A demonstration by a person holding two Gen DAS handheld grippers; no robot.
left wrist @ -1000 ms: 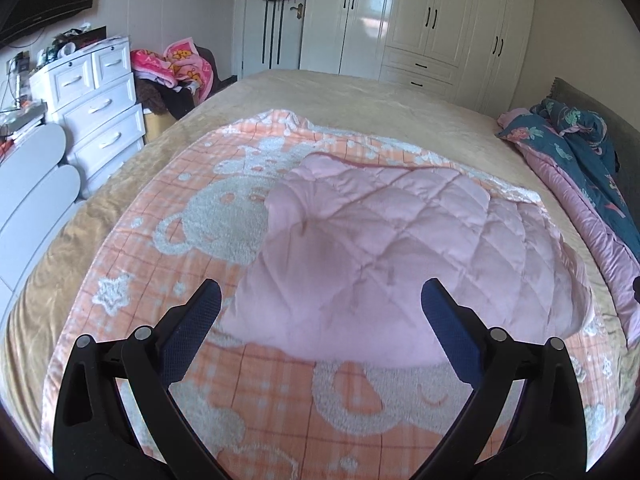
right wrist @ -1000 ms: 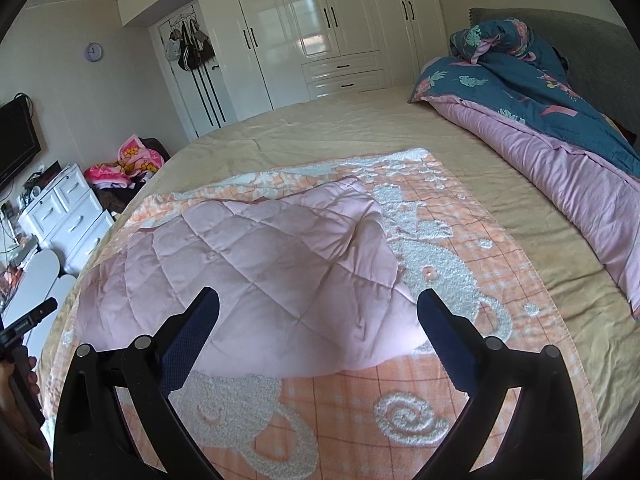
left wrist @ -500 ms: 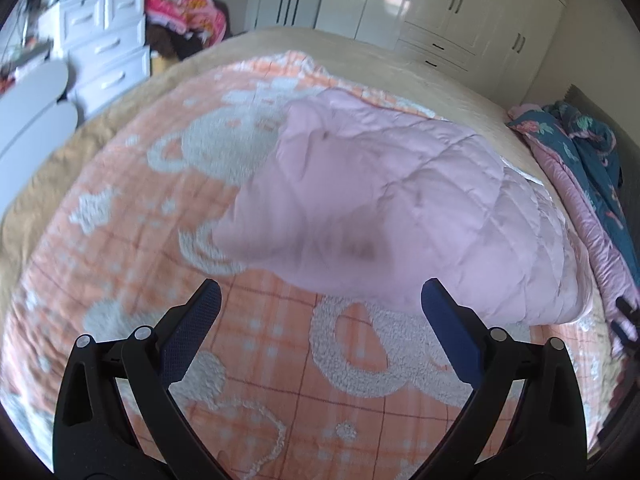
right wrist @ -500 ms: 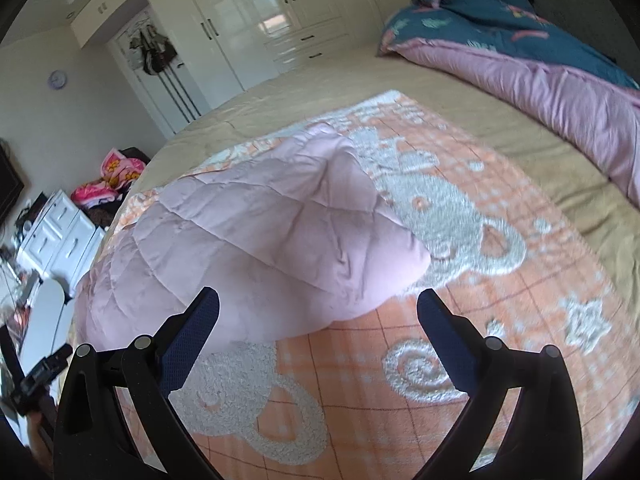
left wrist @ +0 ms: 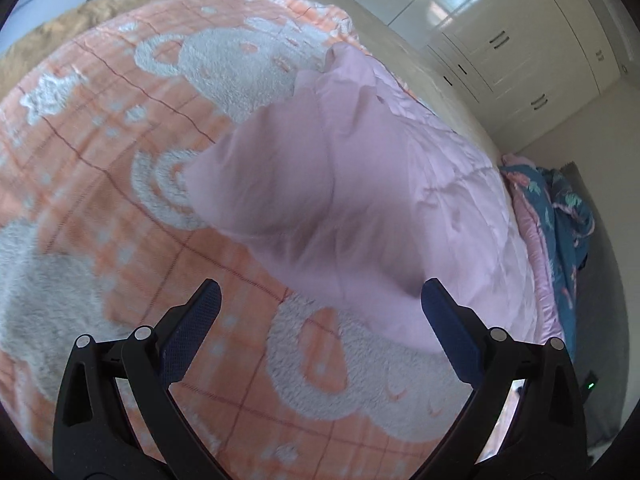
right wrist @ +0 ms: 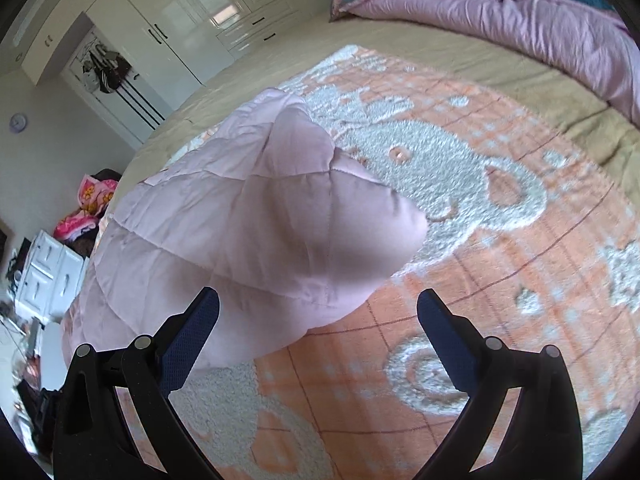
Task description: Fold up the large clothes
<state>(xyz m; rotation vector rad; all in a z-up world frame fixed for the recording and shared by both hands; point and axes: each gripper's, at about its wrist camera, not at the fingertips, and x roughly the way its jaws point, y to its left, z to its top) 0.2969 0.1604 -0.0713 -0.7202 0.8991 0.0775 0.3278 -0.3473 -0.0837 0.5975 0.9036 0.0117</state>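
Observation:
A pink quilted garment (left wrist: 360,184) lies bunched on an orange plaid blanket with white bear shapes (left wrist: 120,184) on the bed. My left gripper (left wrist: 320,312) is open and empty, just above the garment's near left edge. In the right wrist view the same garment (right wrist: 248,224) fills the left middle, over the blanket (right wrist: 500,248). My right gripper (right wrist: 318,316) is open and empty, close above the garment's near right corner.
A teal and pink duvet (right wrist: 520,12) lies along the bed's right side. White wardrobes (right wrist: 192,16) stand beyond the bed. White drawers (right wrist: 48,276) and a pile of bright clothes (right wrist: 88,208) are at the left.
Both grippers have dropped and tilted down toward the garment's near edge, so it looms larger. Both stay open and empty.

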